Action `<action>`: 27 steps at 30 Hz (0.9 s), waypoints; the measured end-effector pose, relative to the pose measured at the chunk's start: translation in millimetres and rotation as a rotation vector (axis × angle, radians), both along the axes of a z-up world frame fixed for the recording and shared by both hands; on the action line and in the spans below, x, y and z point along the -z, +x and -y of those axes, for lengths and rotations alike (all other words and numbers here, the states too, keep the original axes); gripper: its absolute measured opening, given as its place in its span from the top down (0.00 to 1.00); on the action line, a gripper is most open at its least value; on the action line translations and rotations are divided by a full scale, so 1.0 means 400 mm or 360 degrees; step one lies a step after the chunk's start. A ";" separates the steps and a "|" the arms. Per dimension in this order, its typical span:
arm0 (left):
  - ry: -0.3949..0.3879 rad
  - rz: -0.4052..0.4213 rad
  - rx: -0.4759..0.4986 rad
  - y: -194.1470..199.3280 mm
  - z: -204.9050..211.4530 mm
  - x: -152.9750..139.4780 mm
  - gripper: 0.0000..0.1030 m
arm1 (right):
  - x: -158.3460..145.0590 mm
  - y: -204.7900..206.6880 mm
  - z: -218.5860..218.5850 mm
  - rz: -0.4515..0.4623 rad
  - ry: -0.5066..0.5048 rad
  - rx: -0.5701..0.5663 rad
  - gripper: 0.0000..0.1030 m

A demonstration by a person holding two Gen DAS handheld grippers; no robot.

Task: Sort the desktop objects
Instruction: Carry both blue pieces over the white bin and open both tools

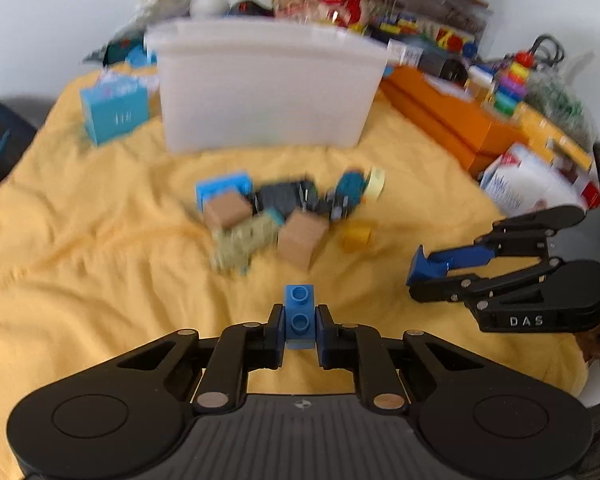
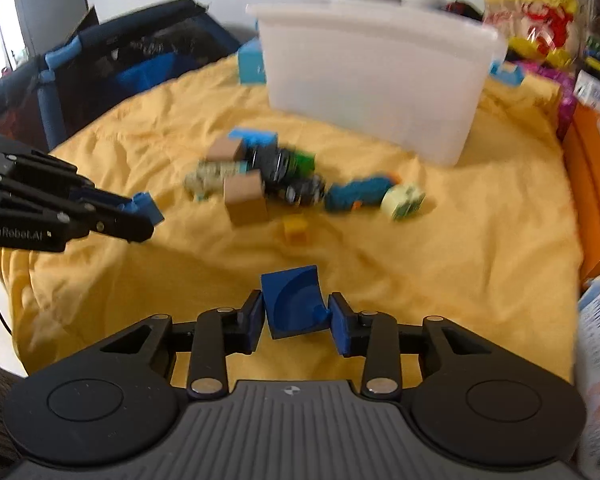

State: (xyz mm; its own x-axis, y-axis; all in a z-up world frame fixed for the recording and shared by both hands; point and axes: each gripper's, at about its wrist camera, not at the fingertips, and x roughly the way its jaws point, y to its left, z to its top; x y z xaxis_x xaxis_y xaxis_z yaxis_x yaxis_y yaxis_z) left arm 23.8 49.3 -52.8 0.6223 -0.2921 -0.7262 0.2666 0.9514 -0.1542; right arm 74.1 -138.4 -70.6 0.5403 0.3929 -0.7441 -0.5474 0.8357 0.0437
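A small blue brick [image 1: 299,316] with two studs is sitting clamped between the fingers of the left gripper [image 1: 299,330], held up above the yellow cloth [image 1: 100,272]. The right gripper [image 2: 296,318] is likewise carrying a piece: a dark blue block with a curved hollow [image 2: 294,304] is resting between its two pads, pinched at both sides, though the grip is looking slightly skewed. Both tools are hovering on the near side of the cloth, well apart from each other, each one showing at the edge of the other's view.

Beyond them a loose pile is lying in the middle of the cloth: two tan cubes [image 1: 302,240], a light blue block [image 1: 222,188], a speckled greenish piece [image 1: 240,246], some dark wheeled parts [image 1: 288,196], a teal toy [image 1: 350,186], a pale roll [image 1: 376,182] and a small yellow cube [image 1: 357,236] lying just beside the heap. Motion blur is softening all of these, so finer detail is not telling.

Behind the pile a white plastic bin [image 1: 268,92] is standing, seemingly the place the pieces are going; its inside is not showing, so what it is already holding cannot be told. Judging by the heap, the sorting is looking far from finished: two pieces are in hand and most are waiting on the cloth
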 end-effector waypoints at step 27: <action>0.0122 0.0734 0.0045 0.385 -0.037 -0.358 0.83 | -0.295 0.337 -0.014 0.0598 0.0187 0.0360 0.63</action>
State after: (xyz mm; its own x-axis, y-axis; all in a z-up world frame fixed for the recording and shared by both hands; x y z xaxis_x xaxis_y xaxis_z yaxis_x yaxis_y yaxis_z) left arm 177.9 64.1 90.3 0.8778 -0.2697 -0.3960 0.3166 0.9468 0.0570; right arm 208.8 -132.8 47.6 0.8463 0.3041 -0.4374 -0.3479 0.9373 -0.0214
